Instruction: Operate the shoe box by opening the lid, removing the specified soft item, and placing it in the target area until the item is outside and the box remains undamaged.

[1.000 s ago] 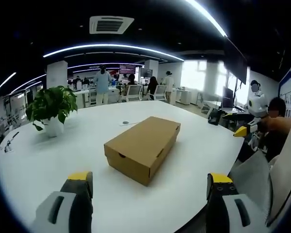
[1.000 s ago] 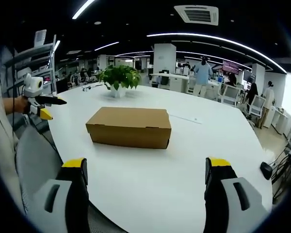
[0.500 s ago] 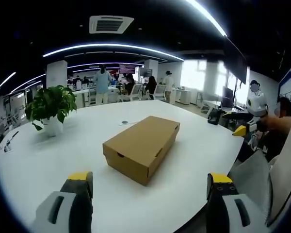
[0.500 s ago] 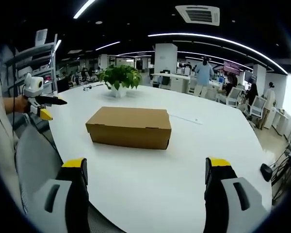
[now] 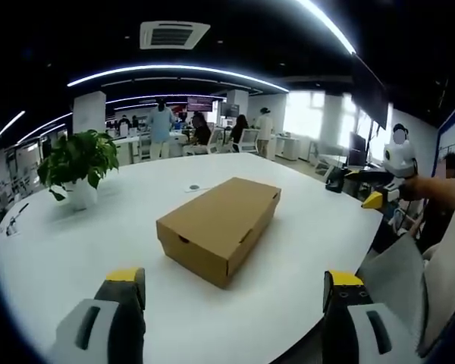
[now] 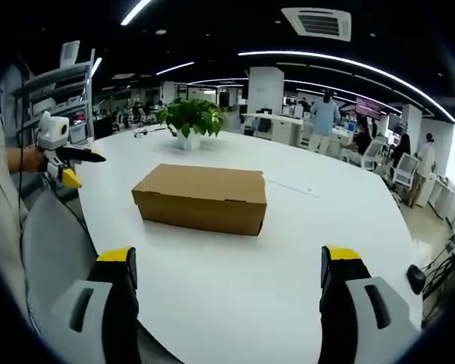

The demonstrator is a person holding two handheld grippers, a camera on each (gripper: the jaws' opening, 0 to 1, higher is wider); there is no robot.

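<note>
A closed brown cardboard shoe box (image 5: pixel 218 226) lies in the middle of a white round table (image 5: pixel 68 250); its lid is down and nothing of its contents shows. The same shoe box (image 6: pixel 201 197) sits ahead on the table (image 6: pixel 235 280) in the right gripper view. My left gripper (image 5: pixel 233 284) is open at the table's near edge, short of the box. My right gripper (image 6: pixel 229 262) is open too, well back from the box. The right gripper (image 5: pixel 379 189) appears at the far right of the left gripper view. The left gripper (image 6: pixel 64 163) appears at the left of the right gripper view.
A potted green plant (image 5: pixel 76 171) stands at the table's left side, also the plant (image 6: pixel 188 121) behind the box. A small disc with a cable (image 5: pixel 193 189) lies beyond the box. A grey chair back (image 6: pixel 49 250) is near the table edge. People and desks fill the office behind.
Both views have shifted slightly, so the hands moved a little. The box has not moved and both grippers stay open.
</note>
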